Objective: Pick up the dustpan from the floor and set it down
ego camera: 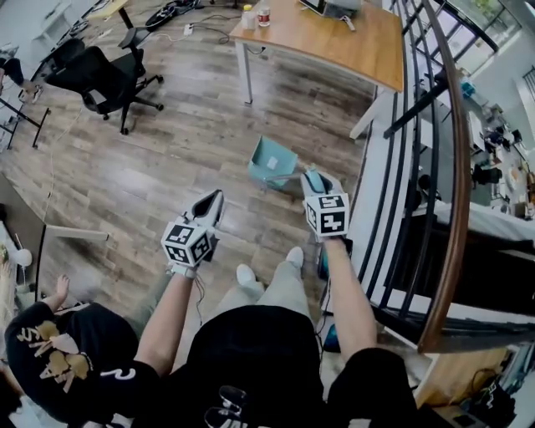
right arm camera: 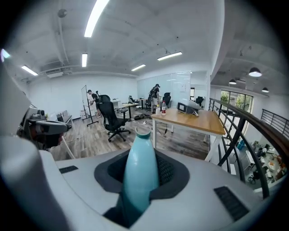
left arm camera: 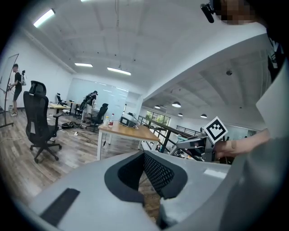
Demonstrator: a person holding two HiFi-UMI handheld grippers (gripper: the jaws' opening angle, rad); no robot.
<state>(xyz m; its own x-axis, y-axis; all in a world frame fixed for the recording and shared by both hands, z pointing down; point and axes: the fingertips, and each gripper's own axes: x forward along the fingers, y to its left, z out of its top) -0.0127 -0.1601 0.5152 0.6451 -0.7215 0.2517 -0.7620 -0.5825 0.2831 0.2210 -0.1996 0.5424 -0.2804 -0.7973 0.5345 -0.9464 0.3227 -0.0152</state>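
- The dustpan (ego camera: 272,161) is smooth teal plastic: an open, boxy scoop on a rounded handle that tapers like a bottle neck.
- The right gripper (ego camera: 316,180) has its dark ribbed pads clamped on that handle. It holds the scoop above the floor (ego camera: 167,167) on the person's side of the wooden table (ego camera: 334,42).
- The left gripper (ego camera: 209,207) is further from the table, and its grey jaws are drawn together on nothing.
- The table has a pale wood top on white legs, with bottles (ego camera: 257,15) at its far corner.
- Bare grey-brown planks lie open between the table and the grippers.
- To the table's right, a black barred railing (ego camera: 410,159) with a wooden handrail closes off that side.
- To the table's left stands a black office chair (ego camera: 100,75) on castors, well apart from the dustpan.
- A person in black (ego camera: 58,359) crouches far from the table, just beside the left arm.
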